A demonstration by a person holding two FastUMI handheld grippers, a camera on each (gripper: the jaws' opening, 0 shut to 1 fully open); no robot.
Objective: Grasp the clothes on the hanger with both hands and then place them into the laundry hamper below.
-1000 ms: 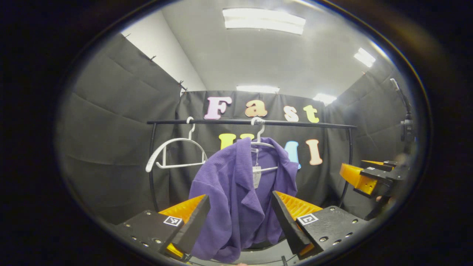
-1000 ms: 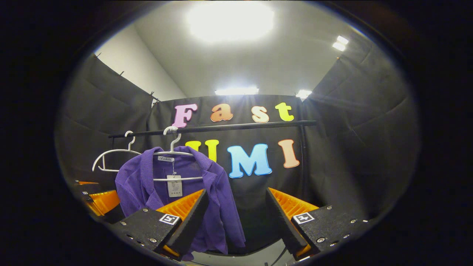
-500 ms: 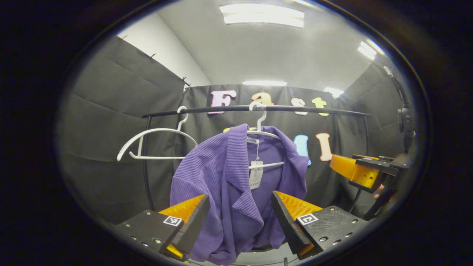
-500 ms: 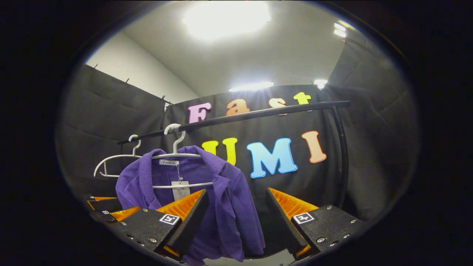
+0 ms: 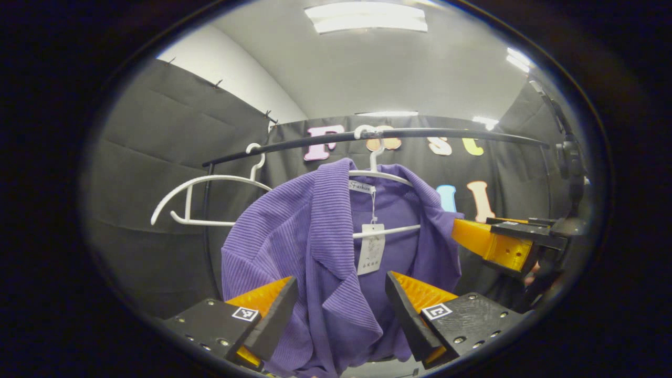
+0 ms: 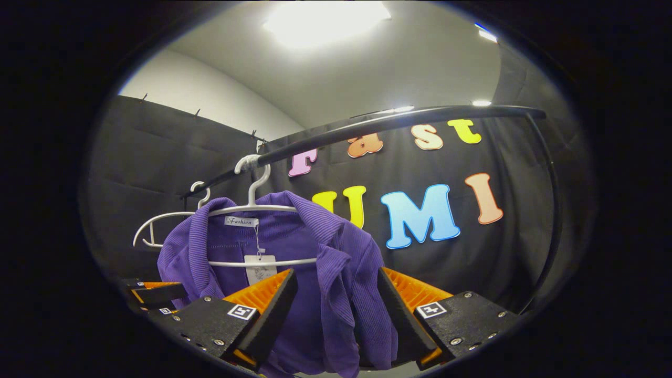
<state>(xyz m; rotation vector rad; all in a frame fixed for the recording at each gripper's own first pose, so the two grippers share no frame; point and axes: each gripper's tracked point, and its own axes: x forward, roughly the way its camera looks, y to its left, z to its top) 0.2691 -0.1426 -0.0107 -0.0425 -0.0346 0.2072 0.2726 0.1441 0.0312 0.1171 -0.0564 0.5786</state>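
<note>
Purple cardigan (image 5: 336, 252) hangs on a white hanger (image 5: 386, 176) from the black rail (image 5: 420, 134); we see an empty white hanger (image 5: 199, 199) beside it. Our left gripper (image 5: 341, 310) is spread wide, the front edge of the cloth between its fingers. Our right gripper (image 6: 336, 310) also stands wide apart around the cloth's side fold (image 6: 341, 294); we cannot tell if either touches.

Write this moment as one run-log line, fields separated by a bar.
phase: approach | purple garment: on white hanger | left gripper: open | right gripper: open | hamper: not reached
</note>
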